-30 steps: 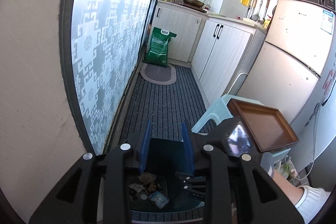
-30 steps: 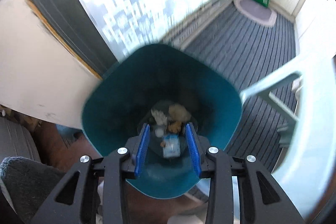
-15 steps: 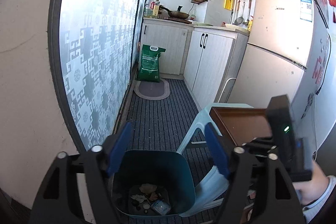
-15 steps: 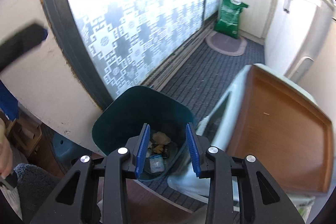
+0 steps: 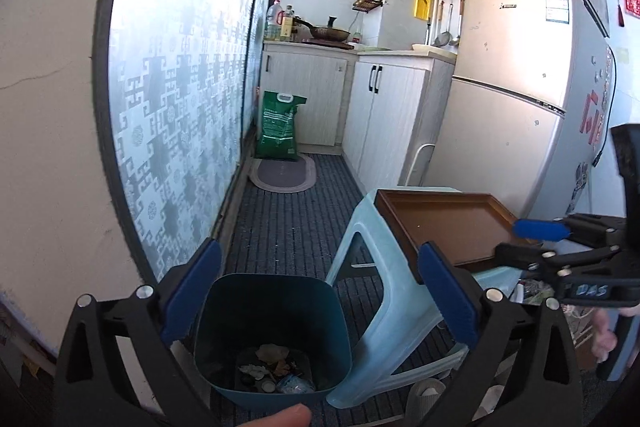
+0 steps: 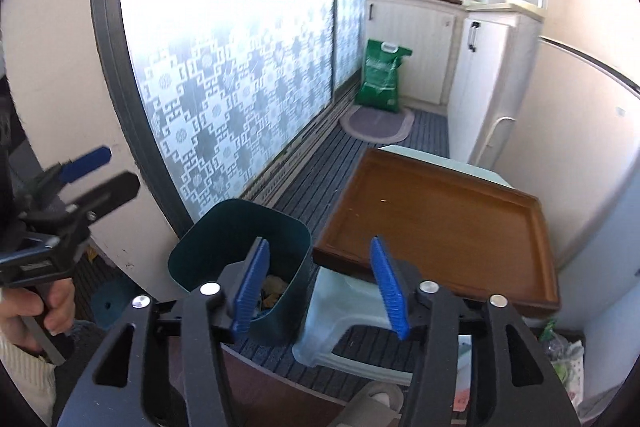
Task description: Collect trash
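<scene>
A dark teal trash bin [image 5: 272,331] stands on the floor, with scraps of trash [image 5: 276,371] at its bottom. It also shows in the right wrist view [image 6: 240,247]. My left gripper [image 5: 316,283] is open wide and empty, raised above the bin. My right gripper [image 6: 320,287] is open and empty, above the bin's right side and the front edge of a brown tray [image 6: 444,227]. The tray lies bare on a pale blue plastic stool [image 5: 384,287]. The right gripper shows at the right edge of the left wrist view [image 5: 532,243].
A frosted patterned glass door [image 5: 180,107] lines the left of a narrow kitchen. White cabinets [image 5: 384,119] and a fridge [image 5: 516,99] with a microwave on top stand at the right. A green sack [image 5: 280,127] and an oval mat [image 5: 284,175] lie at the far end.
Both grippers rose and pulled back from inside the bin. The left jaws opened wide half a second ago. The right jaws opened just now.
</scene>
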`<state>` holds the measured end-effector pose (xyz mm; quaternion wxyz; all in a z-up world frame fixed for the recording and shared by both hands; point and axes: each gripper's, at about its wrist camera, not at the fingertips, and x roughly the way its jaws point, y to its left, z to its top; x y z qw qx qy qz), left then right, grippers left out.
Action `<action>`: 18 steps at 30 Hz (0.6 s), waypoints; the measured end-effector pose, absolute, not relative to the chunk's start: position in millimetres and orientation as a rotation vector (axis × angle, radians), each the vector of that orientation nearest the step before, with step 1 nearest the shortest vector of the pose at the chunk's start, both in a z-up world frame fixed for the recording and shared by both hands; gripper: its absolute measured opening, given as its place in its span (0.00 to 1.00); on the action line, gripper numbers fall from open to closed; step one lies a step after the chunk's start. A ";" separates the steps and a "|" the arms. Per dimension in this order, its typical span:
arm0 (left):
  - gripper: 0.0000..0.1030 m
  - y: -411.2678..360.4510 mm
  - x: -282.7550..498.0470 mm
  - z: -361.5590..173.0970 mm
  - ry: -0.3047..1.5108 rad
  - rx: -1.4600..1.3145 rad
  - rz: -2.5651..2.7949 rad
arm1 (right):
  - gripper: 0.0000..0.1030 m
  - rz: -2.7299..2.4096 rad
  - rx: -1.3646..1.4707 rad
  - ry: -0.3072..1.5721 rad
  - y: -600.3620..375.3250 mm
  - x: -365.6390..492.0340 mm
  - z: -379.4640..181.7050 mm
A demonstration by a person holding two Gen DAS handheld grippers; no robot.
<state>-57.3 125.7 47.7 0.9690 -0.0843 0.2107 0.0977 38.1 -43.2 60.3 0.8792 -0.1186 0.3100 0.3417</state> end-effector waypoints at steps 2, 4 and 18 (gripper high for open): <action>0.97 124.3 -62.6 45.1 0.418 -0.172 0.208 | 0.66 0.704 -0.219 0.622 -58.0 30.7 63.5; 0.97 124.2 -67.5 43.4 0.416 -0.189 0.206 | 0.74 0.689 -0.188 0.601 -72.7 23.1 66.1; 0.97 112.5 -91.7 31.8 0.370 -0.172 0.207 | 0.94 0.674 -0.144 0.442 -120.6 -20.9 75.0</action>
